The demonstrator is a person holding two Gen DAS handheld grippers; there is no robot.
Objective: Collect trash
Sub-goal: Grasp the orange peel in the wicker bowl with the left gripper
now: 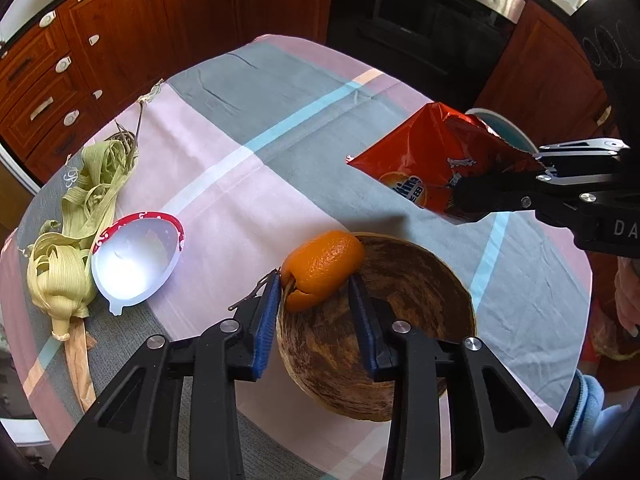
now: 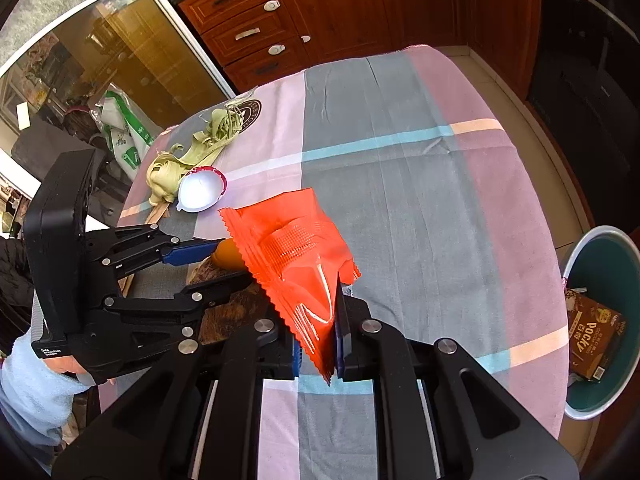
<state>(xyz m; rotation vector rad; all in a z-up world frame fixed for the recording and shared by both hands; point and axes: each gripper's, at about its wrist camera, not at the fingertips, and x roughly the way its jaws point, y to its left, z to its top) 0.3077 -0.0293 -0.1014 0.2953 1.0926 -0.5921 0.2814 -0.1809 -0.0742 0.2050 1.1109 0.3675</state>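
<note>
My left gripper (image 1: 314, 286) is shut on an orange peel (image 1: 322, 266), held over the rim of a brown wooden bowl (image 1: 416, 292). My right gripper (image 2: 318, 320) is shut on a red snack bag (image 2: 296, 256), held above the table; the bag also shows in the left wrist view (image 1: 440, 164). Pale green corn husks (image 1: 76, 240) and a white plastic cup with a red rim (image 1: 136, 258) lie on the table's left side. A teal trash bin (image 2: 608, 256) stands on the floor to the right of the table, with a brown Pocky box (image 2: 592, 340) inside.
The round table carries a pink and grey checked cloth (image 2: 400, 168). Wooden cabinets (image 1: 120, 32) and a dark oven (image 1: 420, 20) stand behind it. A glass door (image 2: 100, 60) is at the left in the right wrist view.
</note>
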